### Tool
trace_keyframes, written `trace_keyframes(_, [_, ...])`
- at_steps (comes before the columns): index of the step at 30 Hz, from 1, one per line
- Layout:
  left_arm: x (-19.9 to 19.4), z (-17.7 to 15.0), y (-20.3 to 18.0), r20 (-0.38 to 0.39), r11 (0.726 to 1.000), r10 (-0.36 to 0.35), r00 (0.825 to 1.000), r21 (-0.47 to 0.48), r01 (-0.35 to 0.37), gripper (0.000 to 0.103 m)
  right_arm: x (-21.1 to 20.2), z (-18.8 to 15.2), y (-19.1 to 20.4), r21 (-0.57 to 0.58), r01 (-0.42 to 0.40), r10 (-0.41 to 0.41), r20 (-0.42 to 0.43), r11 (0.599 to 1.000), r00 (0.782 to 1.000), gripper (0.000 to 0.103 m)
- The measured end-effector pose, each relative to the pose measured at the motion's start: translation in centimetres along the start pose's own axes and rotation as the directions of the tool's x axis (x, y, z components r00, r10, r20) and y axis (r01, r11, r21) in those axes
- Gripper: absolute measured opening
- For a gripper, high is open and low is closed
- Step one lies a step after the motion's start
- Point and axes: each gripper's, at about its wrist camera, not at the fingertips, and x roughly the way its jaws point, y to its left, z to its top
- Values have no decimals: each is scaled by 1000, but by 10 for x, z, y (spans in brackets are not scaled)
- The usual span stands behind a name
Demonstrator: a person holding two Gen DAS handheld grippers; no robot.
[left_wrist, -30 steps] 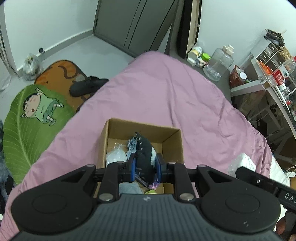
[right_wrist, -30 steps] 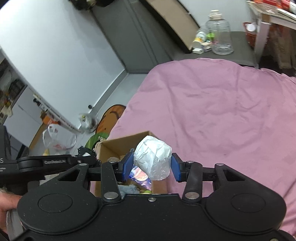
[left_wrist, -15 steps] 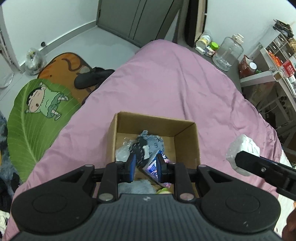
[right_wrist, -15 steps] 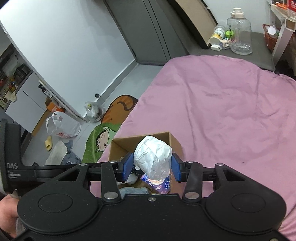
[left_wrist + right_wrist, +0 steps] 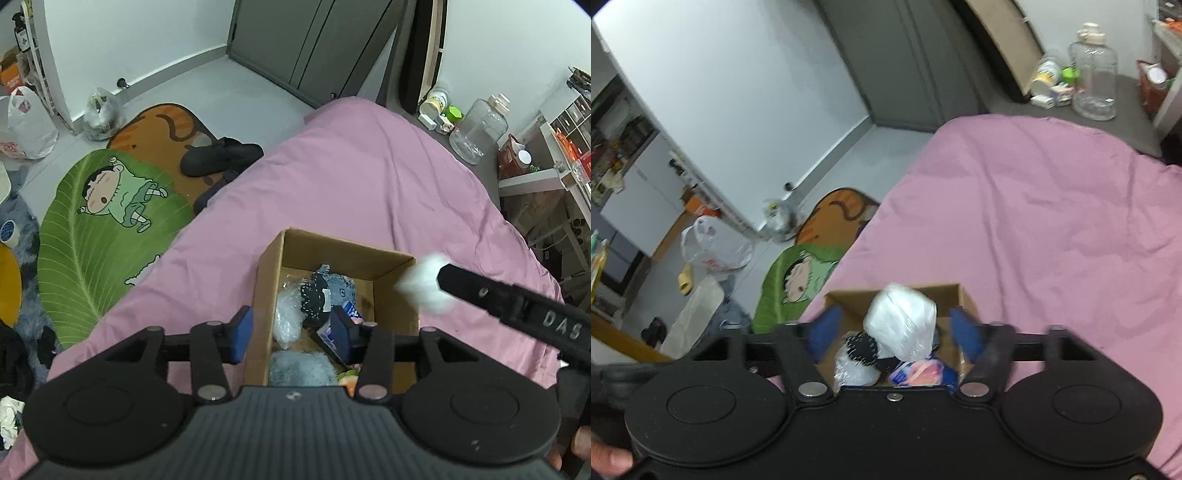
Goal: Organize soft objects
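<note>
A pink bed (image 5: 362, 192) carries the cardboard box (image 5: 332, 245), already holding soft things. My left gripper (image 5: 291, 334) is opening over it, pads clear of the dark plush (image 5: 319, 295) lying inside. My right gripper (image 5: 892, 334) is opening too, its pads off the white bundle (image 5: 901, 321) between them above the box.

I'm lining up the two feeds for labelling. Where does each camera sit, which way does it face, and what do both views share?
Left wrist: on the left tongs, looking steeply down at the box on the pink bed; its own opening, empty tongs show, plus the right tongs' arm and a fingertip.
Right wrist: on the right tongs, looking down over the box; its tongs are opening, apart from the white bag; a thumb shows.
Shared: box, bed, white bag, leaf mat, jar.
</note>
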Motion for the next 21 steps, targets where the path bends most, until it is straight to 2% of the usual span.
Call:
trace_keyframes(3, [-8,-1,-1,11,1000,-2,1000,1,2,59,-9,-1,-2,1,1,-1,16,1000,1000,79])
trace_keyframes(5, [-12,-3,-3,11,1000,-5,1000,11,5,73,-15,-3,-5,10,4,-4,18,1000,1000,79])
trace_keyframes(9, [-22,-6,-7,17,1000,-2,1000,24,2,82,-22,-5,-5,17,4,-5,23,1000,1000,83])
trace_keyframes(12, [-30,-9,-9,16,1000,14,1000,28,-15,93,-29,-6,-4,11,-5,5,27,1000,1000,85])
trace_keyframes(18, [-49,-15,-17,46,998,32,998,43,-34,103,-54,-12,1,-32,1,1,48,999,999,98])
trace_keyframes(21, [-60,-20,-21,69,998,25,997,48,-29,103,-66,-16,-1,-42,8,-6,52,999,999,101])
